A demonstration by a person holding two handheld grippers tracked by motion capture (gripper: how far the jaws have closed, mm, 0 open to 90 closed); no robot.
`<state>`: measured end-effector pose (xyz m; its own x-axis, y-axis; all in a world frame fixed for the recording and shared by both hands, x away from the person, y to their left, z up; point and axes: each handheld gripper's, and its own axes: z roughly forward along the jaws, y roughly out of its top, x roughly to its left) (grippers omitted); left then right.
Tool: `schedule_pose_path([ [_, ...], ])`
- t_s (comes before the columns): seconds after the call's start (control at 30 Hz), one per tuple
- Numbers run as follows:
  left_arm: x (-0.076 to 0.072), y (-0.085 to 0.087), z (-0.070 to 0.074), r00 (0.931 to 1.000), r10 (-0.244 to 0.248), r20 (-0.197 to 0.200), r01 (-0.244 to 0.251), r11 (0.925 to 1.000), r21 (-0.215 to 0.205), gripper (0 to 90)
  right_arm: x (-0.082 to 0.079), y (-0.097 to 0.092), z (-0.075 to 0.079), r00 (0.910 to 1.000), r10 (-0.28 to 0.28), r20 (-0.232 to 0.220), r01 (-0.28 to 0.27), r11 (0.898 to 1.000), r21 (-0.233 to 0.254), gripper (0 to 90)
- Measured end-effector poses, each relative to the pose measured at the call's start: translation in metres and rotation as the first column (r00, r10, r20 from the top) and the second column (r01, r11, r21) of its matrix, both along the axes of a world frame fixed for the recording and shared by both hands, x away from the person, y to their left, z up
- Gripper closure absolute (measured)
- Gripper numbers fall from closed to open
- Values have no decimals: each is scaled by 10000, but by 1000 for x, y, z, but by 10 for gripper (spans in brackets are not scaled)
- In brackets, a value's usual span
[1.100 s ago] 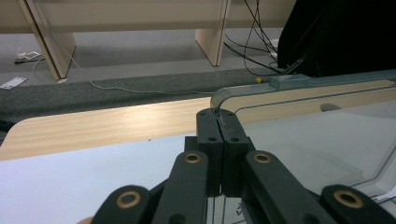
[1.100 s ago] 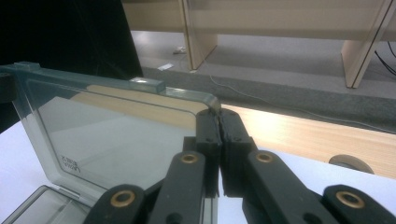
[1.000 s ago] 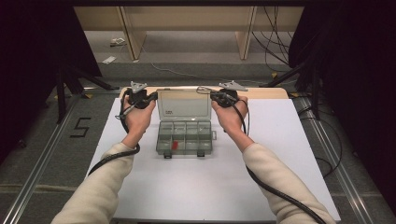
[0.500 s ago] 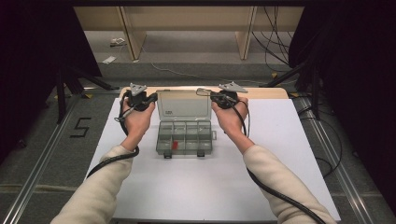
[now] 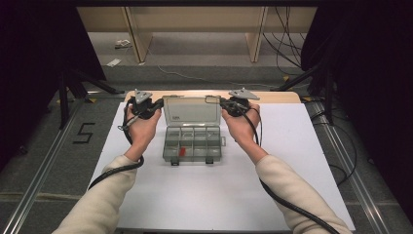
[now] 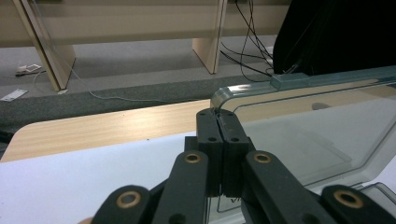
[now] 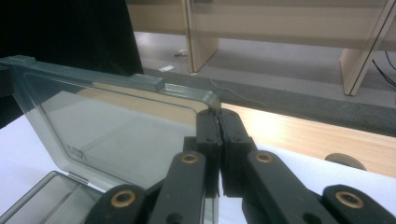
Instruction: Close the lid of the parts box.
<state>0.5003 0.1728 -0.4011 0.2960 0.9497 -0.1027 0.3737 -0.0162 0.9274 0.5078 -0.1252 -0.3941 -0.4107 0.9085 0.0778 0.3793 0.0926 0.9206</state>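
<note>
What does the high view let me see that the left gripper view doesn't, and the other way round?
High view: the person's forearms, both grippers, left and right, at the lid's top corners, and the box's compartments with a small red part. Left gripper view: its black jaws closed on the lid's corner, seen close up. Both: the clear lid standing open, the white table and the floor cables beyond.
</note>
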Motion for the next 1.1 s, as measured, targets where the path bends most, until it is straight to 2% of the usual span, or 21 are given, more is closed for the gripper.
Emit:
schedule_pose_path([
  [1.1,-19,-1,-5,9988,-10,494,-2,9997,237,890,-21,-3,-3,9989,333,333,-327,9993,-200,887],
])
